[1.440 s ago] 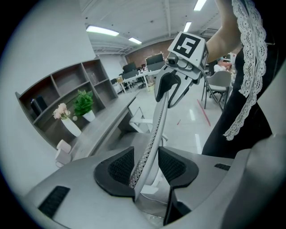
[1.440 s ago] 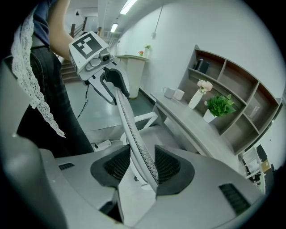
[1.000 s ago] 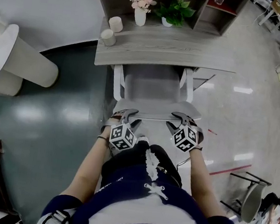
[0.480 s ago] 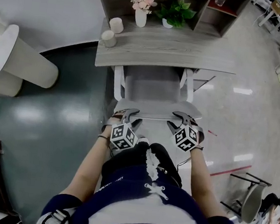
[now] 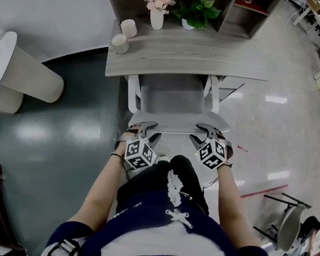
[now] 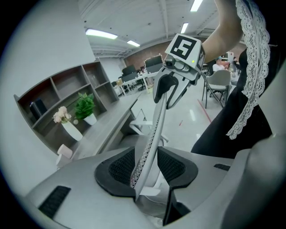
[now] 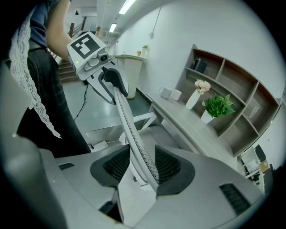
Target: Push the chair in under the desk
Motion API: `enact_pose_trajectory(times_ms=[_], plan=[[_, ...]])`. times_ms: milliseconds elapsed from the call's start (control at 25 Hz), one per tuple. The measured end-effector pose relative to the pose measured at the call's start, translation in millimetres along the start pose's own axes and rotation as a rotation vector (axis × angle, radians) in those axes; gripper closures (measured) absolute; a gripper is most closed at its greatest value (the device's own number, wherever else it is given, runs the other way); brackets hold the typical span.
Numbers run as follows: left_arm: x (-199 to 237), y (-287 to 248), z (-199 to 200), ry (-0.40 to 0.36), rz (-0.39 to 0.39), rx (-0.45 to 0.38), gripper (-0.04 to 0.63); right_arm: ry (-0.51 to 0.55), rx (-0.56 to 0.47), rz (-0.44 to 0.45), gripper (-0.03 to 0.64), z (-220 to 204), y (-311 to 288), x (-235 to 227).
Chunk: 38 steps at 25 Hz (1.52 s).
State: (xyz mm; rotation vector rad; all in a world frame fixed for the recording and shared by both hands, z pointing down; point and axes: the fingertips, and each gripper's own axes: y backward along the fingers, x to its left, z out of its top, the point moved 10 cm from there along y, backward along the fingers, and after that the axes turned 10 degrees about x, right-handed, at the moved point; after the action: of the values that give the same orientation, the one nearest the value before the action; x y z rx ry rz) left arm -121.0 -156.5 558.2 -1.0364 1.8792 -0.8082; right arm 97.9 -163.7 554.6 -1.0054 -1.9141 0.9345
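Observation:
A chair with a white frame and a grey seat stands with its front tucked under the grey wooden desk. Its backrest top rim faces me. My left gripper holds the rim at its left end and my right gripper holds it at the right end. In the left gripper view the thin mesh-edged rim runs between the left gripper's dark pads. In the right gripper view the rim passes between the right gripper's pads in the same way.
On the desk stand a white vase of pink flowers, a potted plant and two pale cups, with a shelf unit behind. A white pedestal table stands left on dark floor. Another chair is at lower right.
Almost nothing: the scene has drifted slightly up and left in the head view. Both grippers stay on the backrest rim.

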Motion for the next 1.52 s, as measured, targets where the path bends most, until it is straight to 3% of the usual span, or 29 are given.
enact_pose_trajectory(times_ms=[1520], plan=[[37.9,-21.1,4.4,0.008,-0.011,0.009,0.431,-0.005,0.014,0.035,0.457,12.1,-19.9,-38.3]])
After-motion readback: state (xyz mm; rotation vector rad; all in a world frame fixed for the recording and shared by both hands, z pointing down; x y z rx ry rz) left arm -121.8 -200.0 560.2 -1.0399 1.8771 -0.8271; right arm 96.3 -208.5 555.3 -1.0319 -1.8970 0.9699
